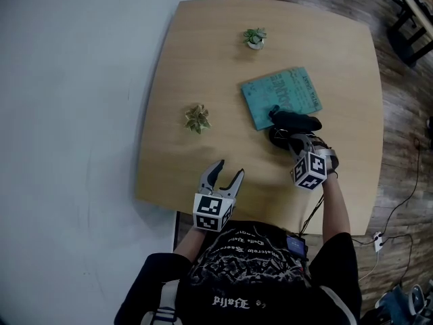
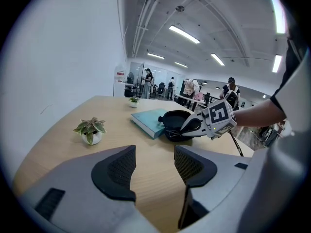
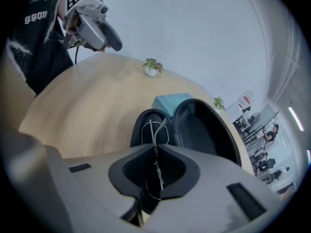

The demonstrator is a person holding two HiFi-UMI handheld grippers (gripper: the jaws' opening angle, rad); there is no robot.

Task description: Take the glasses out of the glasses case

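Observation:
The black glasses case [image 1: 298,121] lies open at the table's right, its lid [image 3: 206,130] raised, its far end resting on a teal book [image 1: 281,97]. Thin wire-framed glasses [image 3: 154,130] lie in its lower half. My right gripper [image 3: 156,168] reaches down into the case, its pads pressed together on the thin metal frame. The same gripper [image 2: 195,126] shows at the case [image 2: 175,119] in the left gripper view. My left gripper [image 1: 226,175] hovers open and empty over the table's near edge, well to the left of the case.
Two small potted plants stand on the round-cornered wooden table [image 1: 338,39]: one left of centre [image 1: 197,118], one at the back [image 1: 255,38]. Cables trail on the wood floor at the right [image 1: 399,208]. People stand far off in the room [image 2: 231,93].

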